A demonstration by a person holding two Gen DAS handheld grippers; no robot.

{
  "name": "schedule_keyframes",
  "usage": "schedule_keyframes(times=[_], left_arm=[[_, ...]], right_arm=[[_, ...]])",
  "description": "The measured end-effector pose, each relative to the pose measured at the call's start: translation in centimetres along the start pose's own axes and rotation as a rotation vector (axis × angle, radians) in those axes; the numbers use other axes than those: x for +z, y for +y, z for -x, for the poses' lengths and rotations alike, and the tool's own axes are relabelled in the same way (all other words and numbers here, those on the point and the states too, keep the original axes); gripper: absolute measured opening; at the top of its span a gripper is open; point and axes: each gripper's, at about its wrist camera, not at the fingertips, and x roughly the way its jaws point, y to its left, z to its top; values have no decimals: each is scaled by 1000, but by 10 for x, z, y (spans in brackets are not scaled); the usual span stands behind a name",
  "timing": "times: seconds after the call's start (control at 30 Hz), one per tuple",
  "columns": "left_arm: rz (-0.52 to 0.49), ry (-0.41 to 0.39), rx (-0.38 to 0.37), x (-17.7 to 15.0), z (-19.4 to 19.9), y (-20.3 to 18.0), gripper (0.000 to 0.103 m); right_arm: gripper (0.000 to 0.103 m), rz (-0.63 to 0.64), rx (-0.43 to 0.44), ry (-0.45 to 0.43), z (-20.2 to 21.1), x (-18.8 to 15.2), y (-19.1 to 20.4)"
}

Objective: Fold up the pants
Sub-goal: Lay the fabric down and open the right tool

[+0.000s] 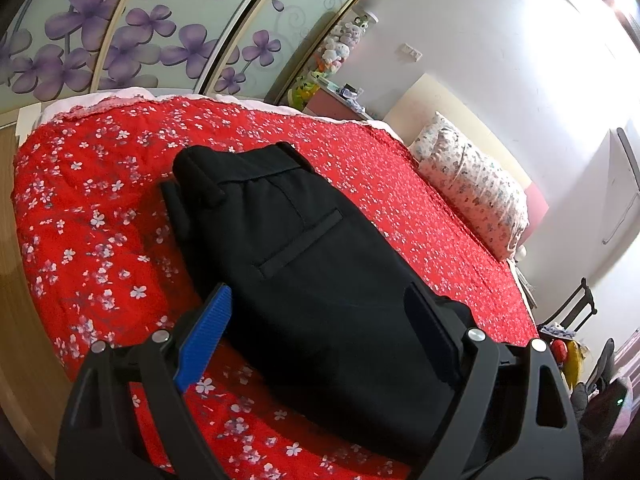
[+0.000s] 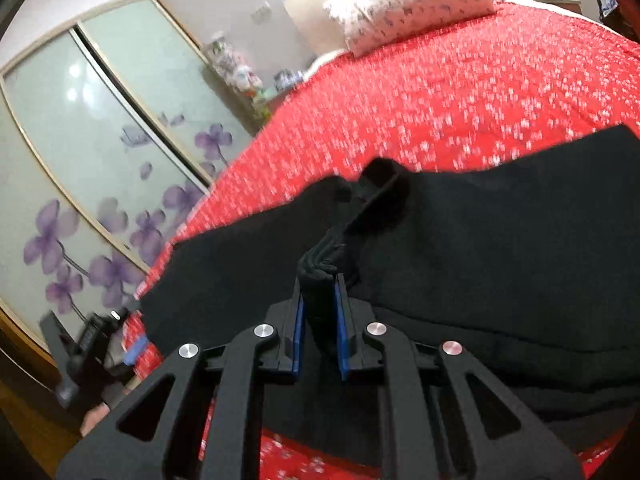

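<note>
Red floral bedspread [image 1: 100,216] bears black pants [image 1: 304,248]; left tool [image 1: 320,320] spread wide, right tool [image 2: 320,300] clamps pants fabric

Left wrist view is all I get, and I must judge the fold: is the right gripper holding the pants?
Observer: Yes. The right gripper has its jaws shut on a bunched fold of the black pants.
Operator: My left jaws look wide open. Does your view agree?
Observer: That view is too blurred to tell. It does show the left gripper low at its left edge, beside the pants.
Operator: Where does the right gripper point?
Observer: Across the red bedspread, with the pillow at the far end.
</note>
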Motion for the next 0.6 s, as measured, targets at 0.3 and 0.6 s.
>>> schedule_keyframes(times=[0.3, 0.6], left_arm=[[18, 1, -10, 1, 1, 4, 87], [17, 2, -17, 2, 3, 3, 87]], right_arm=[[44, 197, -46, 99, -9, -19, 17], [51, 113, 53, 168, -22, -15, 14]])
